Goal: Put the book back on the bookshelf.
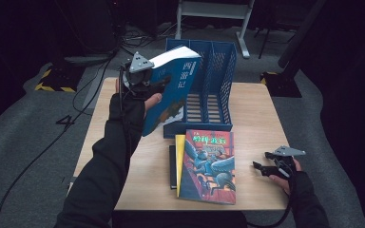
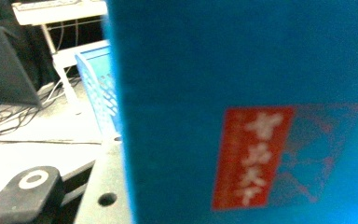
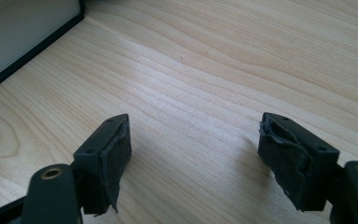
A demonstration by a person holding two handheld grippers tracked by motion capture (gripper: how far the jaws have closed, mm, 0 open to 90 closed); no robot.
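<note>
book (image 1: 173, 90) leans up in my left hand-held gripper (image 1: 140, 78), clamped, long axis tilted toward the blue rack (image 1: 218, 71) just right. left gripper view: its cover (image 2: 242, 112) close up. right hand-held gripper (image 3: 193, 158) gapes over bare worktop (image 3: 214, 70).

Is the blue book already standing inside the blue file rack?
No, the left gripper holds the blue book tilted in the air in front of the blue file rack.

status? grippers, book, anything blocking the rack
Left gripper shut on blue book, held tilted at blue file rack. Right gripper open, idle on table. Rack slots look clear; three stacked books lie in front.
</note>
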